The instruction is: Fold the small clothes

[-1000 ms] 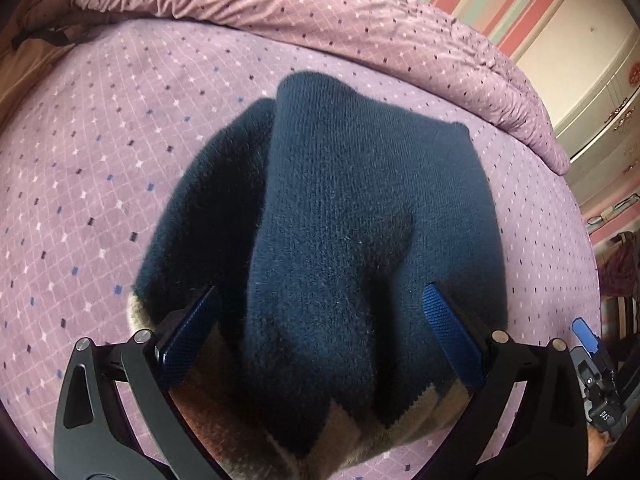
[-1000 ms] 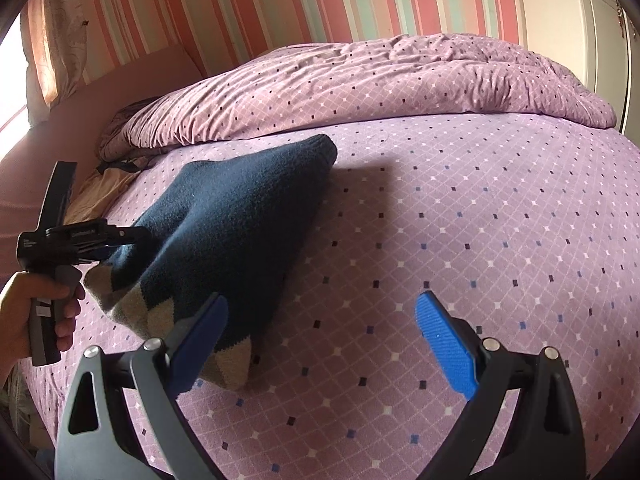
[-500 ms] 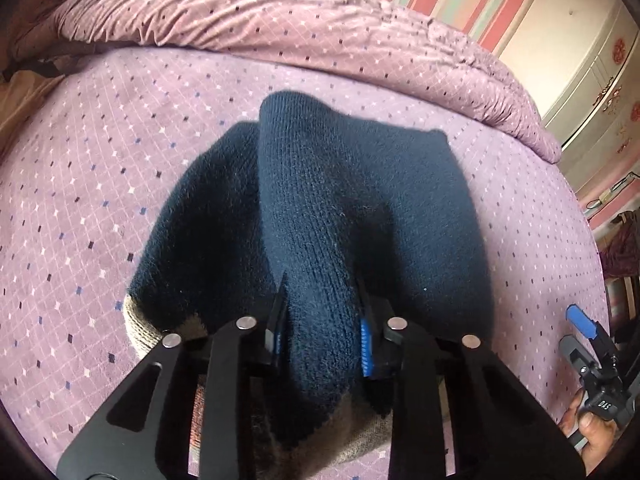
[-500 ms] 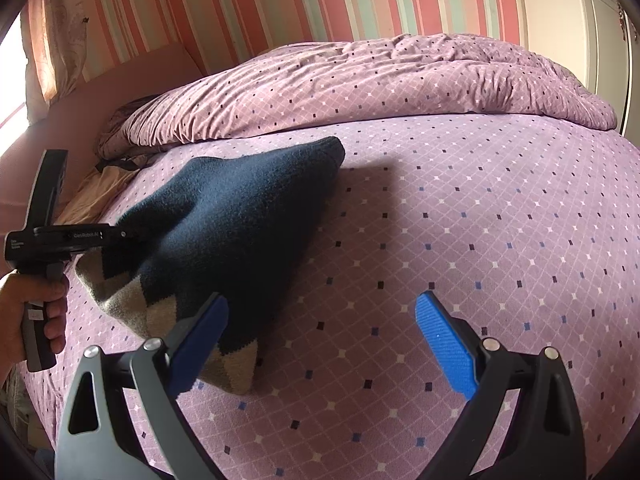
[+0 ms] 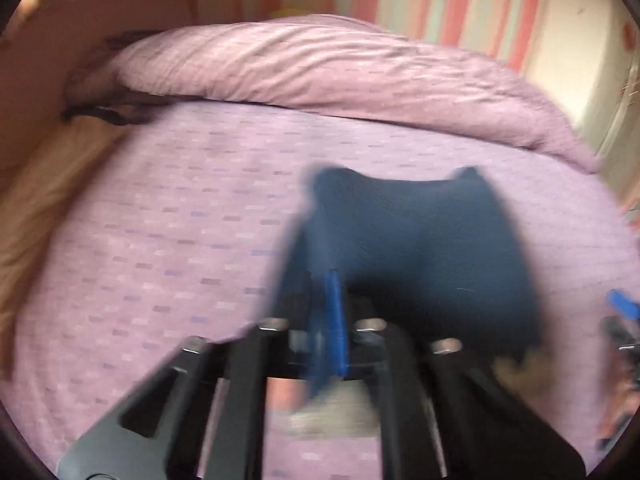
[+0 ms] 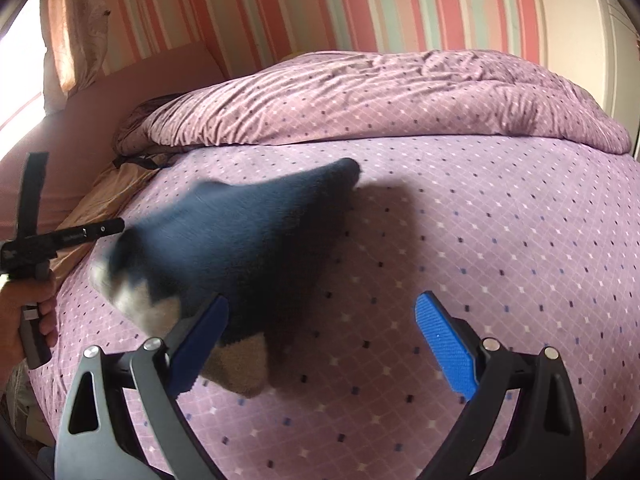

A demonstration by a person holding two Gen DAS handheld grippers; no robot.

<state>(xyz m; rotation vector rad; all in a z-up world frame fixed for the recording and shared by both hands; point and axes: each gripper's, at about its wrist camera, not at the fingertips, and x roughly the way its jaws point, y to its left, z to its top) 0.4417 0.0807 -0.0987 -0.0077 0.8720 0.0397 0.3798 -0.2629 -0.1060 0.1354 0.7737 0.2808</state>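
Note:
A small navy knit garment [image 5: 424,248] with a beige zigzag hem [image 6: 240,368] lies on the purple dotted bedsheet [image 6: 480,240]. My left gripper [image 5: 333,312] is shut on a fold of the navy cloth near the hem and holds that side raised off the sheet; this view is blurred. In the right wrist view the garment [image 6: 248,240] rises toward the left gripper [image 6: 116,226], which a hand [image 6: 28,312] grips. My right gripper [image 6: 320,304] is open just above the sheet with nothing between its pads, its left finger [image 6: 200,332] beside the hem.
A crumpled purple duvet [image 6: 380,100] is heaped at the far side of the bed. A tan cloth [image 6: 108,196] and a pink headboard [image 6: 100,120] lie at the left. Striped wall behind, white wardrobe [image 6: 616,40] at right. Bare sheet stretches right of the garment.
The left gripper went from open around the garment's fold to shut on it, then rose and tilted, lifting that side. The right gripper stayed open and shifted slightly.

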